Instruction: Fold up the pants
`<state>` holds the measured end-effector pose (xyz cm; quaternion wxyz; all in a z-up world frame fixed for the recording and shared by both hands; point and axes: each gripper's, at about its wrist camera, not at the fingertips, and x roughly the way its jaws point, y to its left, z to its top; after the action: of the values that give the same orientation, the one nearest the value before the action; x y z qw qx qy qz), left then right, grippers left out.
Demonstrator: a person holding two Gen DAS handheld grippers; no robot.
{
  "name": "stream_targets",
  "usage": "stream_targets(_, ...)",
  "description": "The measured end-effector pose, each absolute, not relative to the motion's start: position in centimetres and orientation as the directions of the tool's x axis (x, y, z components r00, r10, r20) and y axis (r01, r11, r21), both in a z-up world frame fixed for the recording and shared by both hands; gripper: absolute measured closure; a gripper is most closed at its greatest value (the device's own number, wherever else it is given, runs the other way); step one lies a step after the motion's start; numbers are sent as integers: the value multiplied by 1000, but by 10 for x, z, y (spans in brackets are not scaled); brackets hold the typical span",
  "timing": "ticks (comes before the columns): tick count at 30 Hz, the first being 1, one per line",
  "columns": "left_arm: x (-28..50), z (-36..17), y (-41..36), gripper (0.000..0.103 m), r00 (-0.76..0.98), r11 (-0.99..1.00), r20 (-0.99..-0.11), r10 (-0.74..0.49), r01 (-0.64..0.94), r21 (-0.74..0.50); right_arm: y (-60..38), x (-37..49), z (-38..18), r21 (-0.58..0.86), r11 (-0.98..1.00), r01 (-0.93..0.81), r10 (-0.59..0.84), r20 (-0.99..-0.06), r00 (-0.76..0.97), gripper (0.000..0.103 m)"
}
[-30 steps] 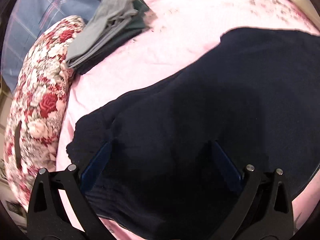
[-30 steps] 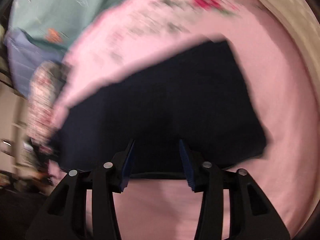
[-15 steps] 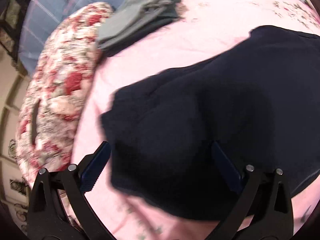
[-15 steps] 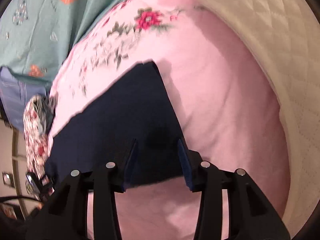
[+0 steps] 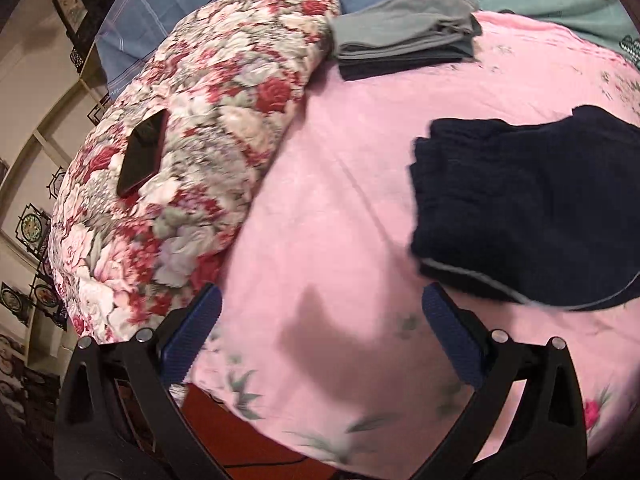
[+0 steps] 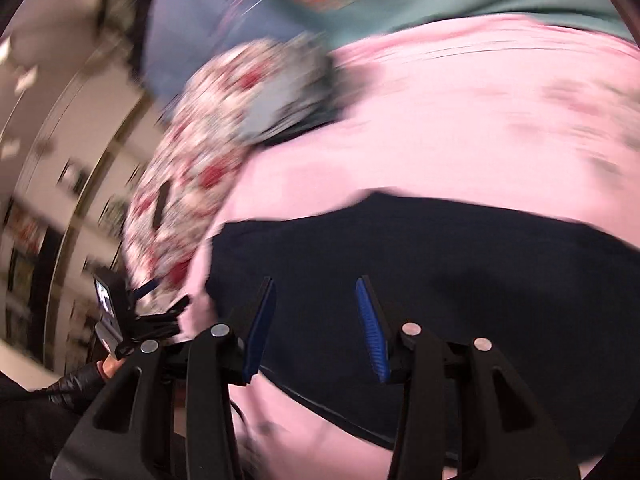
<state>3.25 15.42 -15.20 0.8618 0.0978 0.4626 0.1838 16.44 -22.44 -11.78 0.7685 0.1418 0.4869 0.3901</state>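
On the pink blanket (image 5: 360, 168) the navy pants (image 5: 532, 208) lie folded, well right of the floral quilt (image 5: 192, 152), with a broad bare stretch of pink between them and more down to the bed's near edge. The left gripper (image 5: 320, 332) hangs spread wide over that bare patch, holding nothing; a second ago the pants lay under it. The right gripper (image 6: 316, 320), jaws apart and empty, hovers above the pants. Only the left view shows the phone (image 5: 142, 154) on the quilt sharply, and the grey folded clothes (image 5: 404, 30) beside it; the right view is blurred.
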Motion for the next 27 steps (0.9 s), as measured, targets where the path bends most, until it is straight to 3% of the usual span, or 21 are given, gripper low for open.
stream_targets(6, 34, -133, 186, 2, 580, 940, -740, 340, -196, 278, -24, 144, -129, 440, 578, -687, 693, -710, 128, 58)
stream_targets(9, 57, -119, 175, 2, 654, 952, -704, 275, -82, 295, 31, 153, -187, 386, 666, -638, 532, -845, 44, 56)
stream_targets(11, 69, -110, 158, 2, 702, 950, -674, 229, -11, 312, 36, 153, -188, 349, 682, -643, 516, -852, 85, 56)
stream_targets(16, 105, -97, 99, 2, 745, 967, -667, -9, 176, 183, -59, 157, -143, 393, 784, -481, 555, -791, 258, 53)
stream_targets(20, 132, -109, 39, 2, 714, 960, -691, -110, 256, 111, -192, 156, -133, 285, 941, -185, 338, -829, 446, 53)
stream_targets(23, 147, -128, -1, 2, 670, 960, -733, -120, 268, 87, -312, 144, -133, 205, 978, 34, 161, -850, 501, 53)
stream_targets(27, 155, -141, -47, 2, 603, 971, -790, -110, 234, 44, -434, 142, -127, 194, 965, 178, 72, -845, 530, 53)
